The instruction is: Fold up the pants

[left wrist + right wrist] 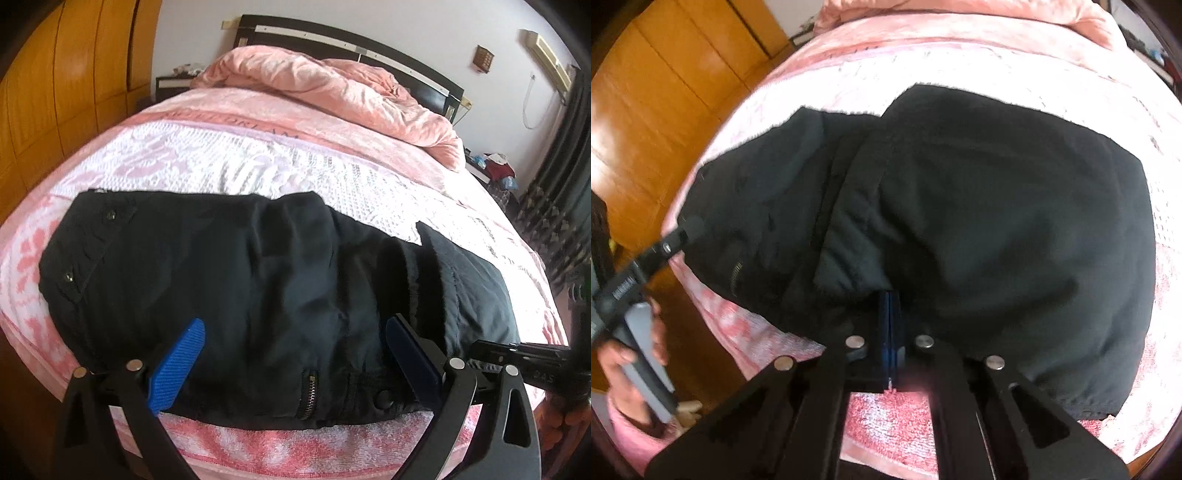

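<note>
From my left wrist camera: the black fabric pants (258, 295) lie folded across the near edge of the bed covered by a pink and white patterned blanket (229, 166), the zipper and a snap stud at the pants' near edge. My left gripper (295, 347) sits over the pants' near half, its blue ribbed fingers (177, 365) spread wide with cloth lying between them but nothing pinched. Beyond the pants a crumpled pink quilt (332, 92) is heaped against the dark headboard (332, 33), and an orange wooden wardrobe (66, 74) stands to the pants' left. At the pants' right end a black tool body, my right gripper (517, 354), enters at the frame edge. From my right wrist camera: the pants (997, 221) fill the middle of the view, one layer lapped over another, on the same blanket (886, 424). My right gripper (891, 325) is at the pants' near hem, its dark blue fingers (892, 332) pressed together; whether a fold of cloth is caught between them I cannot tell. To the pants' left my left hand (624, 362) grips the left gripper's grey handle, and the wardrobe (665, 92) stands beyond.
</note>
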